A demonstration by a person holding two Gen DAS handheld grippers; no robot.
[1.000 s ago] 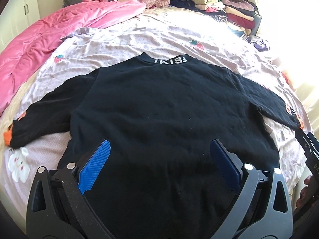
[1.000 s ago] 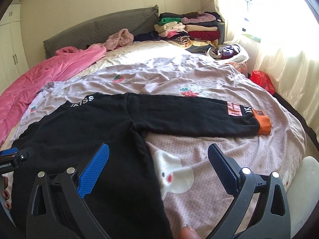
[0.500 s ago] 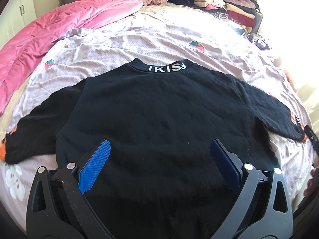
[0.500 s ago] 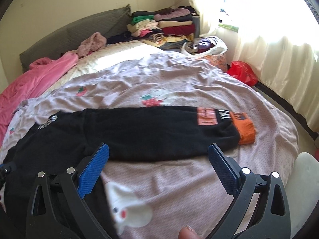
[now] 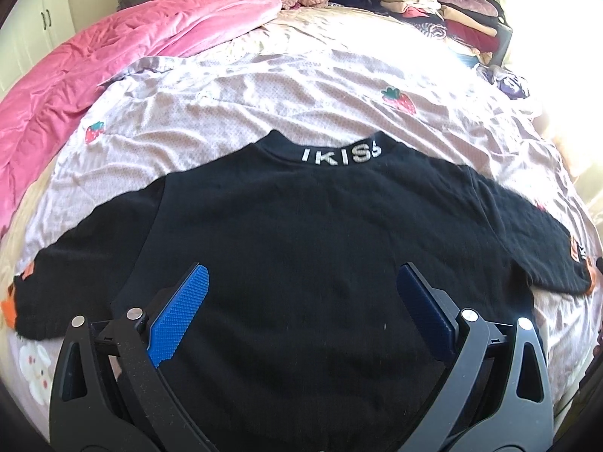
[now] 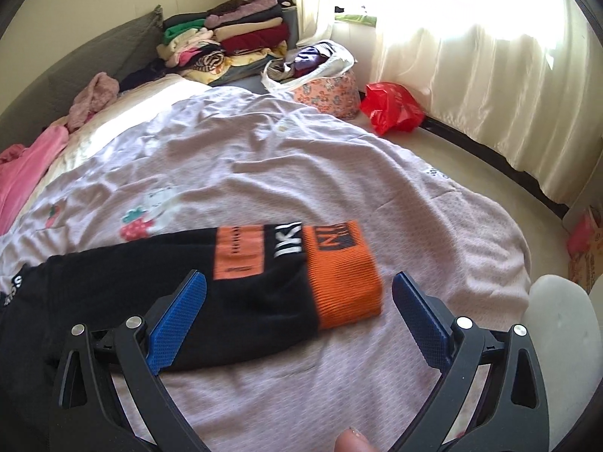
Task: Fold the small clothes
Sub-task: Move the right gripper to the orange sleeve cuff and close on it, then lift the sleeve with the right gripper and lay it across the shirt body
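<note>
A small black sweater [image 5: 309, 248] lies flat on the bed, back up, with white lettering on its collar [image 5: 339, 152] and both sleeves spread out. My left gripper [image 5: 299, 282] is open and empty, above the sweater's lower body. My right gripper [image 6: 299, 292] is open and empty, just above the end of the right sleeve [image 6: 211, 282], with the orange cuff [image 6: 343, 275] between its blue fingers. The left sleeve's orange cuff [image 5: 9, 307] shows at the left edge of the left wrist view.
A pale pink strawberry-print sheet [image 5: 264, 86] covers the bed. A pink quilt [image 5: 94, 60] lies at the left. Folded clothes [image 6: 233, 37] are stacked by the headboard. A floral basket [image 6: 328, 90] and a red bag [image 6: 392, 107] sit on the floor by the curtain.
My right gripper has swung right along the right sleeve, from the sweater's body to the orange cuff. My left gripper has shifted left and forward a little over the sweater.
</note>
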